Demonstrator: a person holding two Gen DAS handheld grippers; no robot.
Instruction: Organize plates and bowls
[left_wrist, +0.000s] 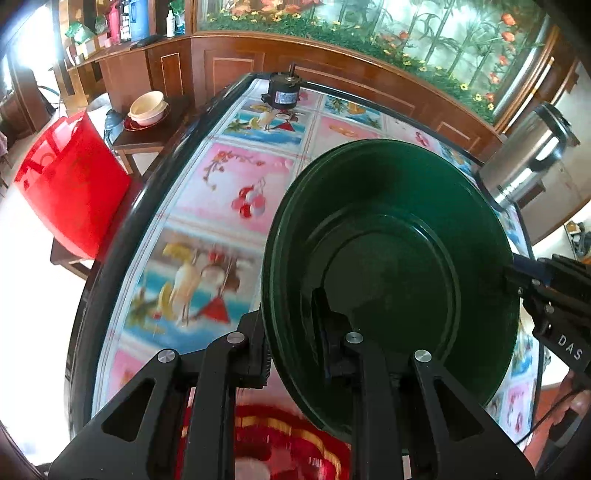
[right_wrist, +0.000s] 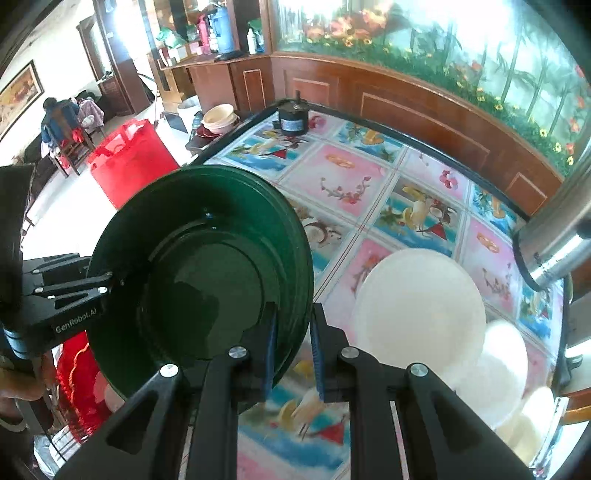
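A dark green plate stack is held tilted above the patterned table by both grippers. My left gripper is shut on its near rim, one finger inside and one outside. My right gripper is shut on the opposite rim of the green plate; it also shows in the left wrist view at the plate's right edge. A white plate lies on the table to the right, with smaller white dishes beside it. A red patterned plate lies below the green one.
A black motor stands at the table's far edge. A steel pot stands at the far right. A red bucket and a side table with cream bowls are off to the left. Wood panelling runs behind.
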